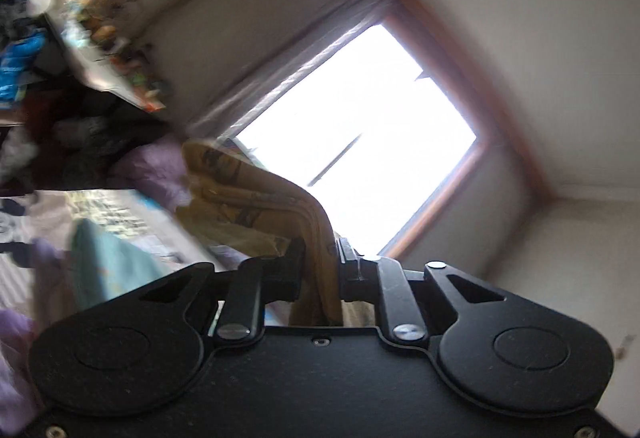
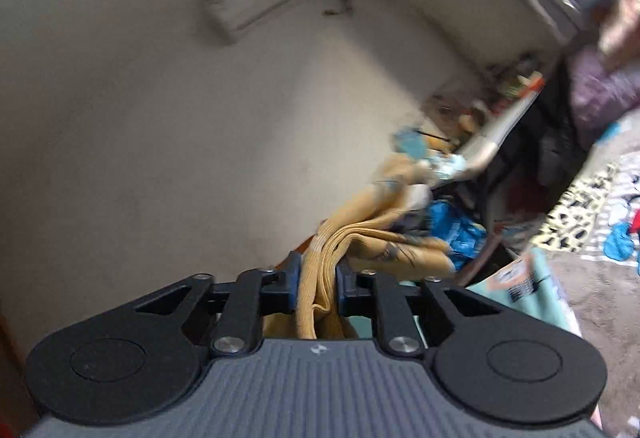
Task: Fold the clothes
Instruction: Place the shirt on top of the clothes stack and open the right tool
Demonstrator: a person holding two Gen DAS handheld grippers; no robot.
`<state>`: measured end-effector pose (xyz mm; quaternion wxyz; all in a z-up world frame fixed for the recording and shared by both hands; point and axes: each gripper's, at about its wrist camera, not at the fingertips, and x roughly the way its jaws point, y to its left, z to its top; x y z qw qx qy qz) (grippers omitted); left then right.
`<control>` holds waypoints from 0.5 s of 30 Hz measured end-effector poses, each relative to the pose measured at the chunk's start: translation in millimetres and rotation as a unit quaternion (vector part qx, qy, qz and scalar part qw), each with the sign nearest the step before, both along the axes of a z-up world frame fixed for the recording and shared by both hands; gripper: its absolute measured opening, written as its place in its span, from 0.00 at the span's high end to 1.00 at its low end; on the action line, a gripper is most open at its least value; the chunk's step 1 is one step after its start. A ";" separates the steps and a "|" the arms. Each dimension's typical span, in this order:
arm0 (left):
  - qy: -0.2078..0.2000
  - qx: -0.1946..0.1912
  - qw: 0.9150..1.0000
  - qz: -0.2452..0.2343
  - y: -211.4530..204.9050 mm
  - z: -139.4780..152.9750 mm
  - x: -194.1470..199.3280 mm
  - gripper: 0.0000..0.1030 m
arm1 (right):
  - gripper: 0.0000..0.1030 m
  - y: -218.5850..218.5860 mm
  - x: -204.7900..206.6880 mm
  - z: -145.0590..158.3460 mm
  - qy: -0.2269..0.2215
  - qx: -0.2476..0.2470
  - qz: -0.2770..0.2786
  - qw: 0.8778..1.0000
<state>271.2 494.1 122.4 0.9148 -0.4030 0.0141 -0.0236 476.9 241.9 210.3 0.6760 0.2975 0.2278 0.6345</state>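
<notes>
Mustard garment point(image 1: 256, 198): soft, light, bunches easily. Left gripper point(image 1: 320, 274) and right gripper point(image 2: 318, 278) each have bunched folds between part-open jaws; hems grip best

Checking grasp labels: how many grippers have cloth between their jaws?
2. The left gripper and the right gripper each have bunched mustard-yellow fabric garment between the fingers. Grip firmness unclear.
</notes>
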 end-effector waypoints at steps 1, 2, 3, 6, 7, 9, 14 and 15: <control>0.048 -0.021 0.999 0.008 8.4 -21.7 14.0 0.51 | 0.49 10.1 12.8 -9.8 0.015 -0.026 -0.024 0.999; 0.095 -0.042 0.994 0.017 16.8 -43.5 28.0 0.51 | 0.34 19.6 24.0 -26.3 0.042 -0.051 -0.045 0.997; 0.108 -0.040 0.993 0.019 17.9 -57.4 30.7 0.51 | 0.34 26.7 27.3 -44.2 0.060 -0.083 -0.059 0.993; 0.103 -0.012 0.994 0.023 15.9 -71.5 27.4 0.51 | 0.35 44.1 27.4 -88.8 0.074 -0.167 -0.086 0.979; 0.097 0.000 0.995 0.024 15.2 -71.4 25.5 0.51 | 0.36 45.0 20.7 -93.2 0.055 -0.167 -0.082 0.981; 0.092 0.006 0.995 0.027 16.0 -70.2 19.4 0.51 | 0.37 40.7 4.9 -100.6 0.024 -0.155 -0.083 0.984; 0.102 0.061 0.992 0.041 6.3 -60.1 -12.0 0.39 | 0.36 13.0 -24.0 -103.7 -0.007 -0.136 -0.123 0.983; 0.106 0.068 0.991 0.043 -3.5 -59.5 -17.8 0.32 | 0.36 8.8 -30.8 -100.8 -0.017 -0.138 -0.129 0.982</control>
